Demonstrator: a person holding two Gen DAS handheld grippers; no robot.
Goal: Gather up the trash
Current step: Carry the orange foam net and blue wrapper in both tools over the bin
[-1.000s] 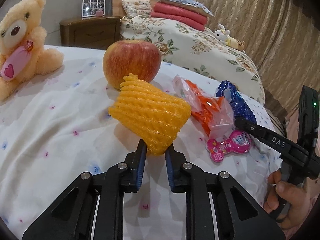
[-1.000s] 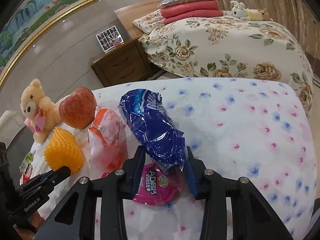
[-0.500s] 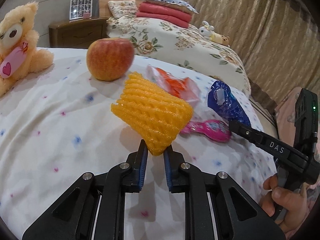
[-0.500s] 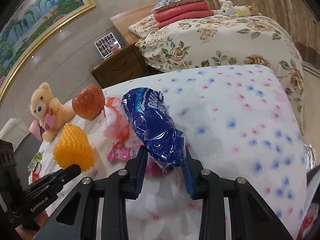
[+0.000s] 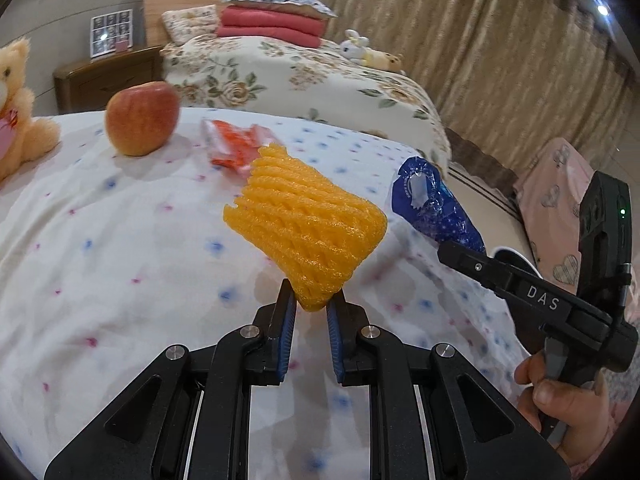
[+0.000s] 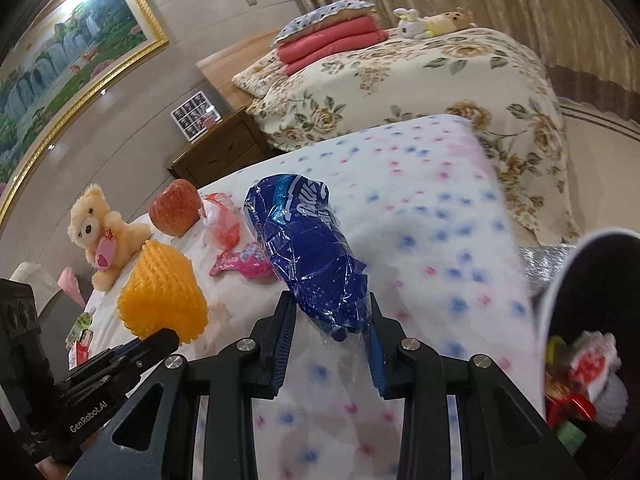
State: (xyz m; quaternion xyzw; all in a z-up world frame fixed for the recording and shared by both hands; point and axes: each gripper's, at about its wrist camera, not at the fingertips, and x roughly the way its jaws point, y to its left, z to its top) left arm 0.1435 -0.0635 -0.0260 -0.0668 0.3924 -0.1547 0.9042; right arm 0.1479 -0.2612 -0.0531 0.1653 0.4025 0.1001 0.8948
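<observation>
My left gripper (image 5: 311,303) is shut on the lower tip of an orange foam fruit net (image 5: 308,226), held above the flowered bedsheet. My right gripper (image 6: 331,315) is shut on a crumpled blue plastic wrapper (image 6: 308,248), also lifted off the sheet. The blue wrapper (image 5: 434,208) and the right gripper's body show at the right of the left wrist view. The foam net (image 6: 164,300) shows at the left of the right wrist view. An orange-and-clear wrapper (image 5: 236,146) and a pink wrapper (image 6: 240,262) lie on the sheet. A dark bin (image 6: 560,276) holding trash sits at the lower right.
A red apple (image 5: 142,118) and a cream teddy bear (image 6: 100,232) rest on the sheet (image 5: 100,240) at the far side. Beyond stand a wooden nightstand (image 5: 108,78), a second bed with a floral cover (image 6: 420,80) and curtains. A hand (image 5: 568,400) grips the right gripper's handle.
Both grippers have lifted their loads and swung right: apple and bear slid left in view, the pink wrapper stayed behind on the sheet, and the bin came into view.
</observation>
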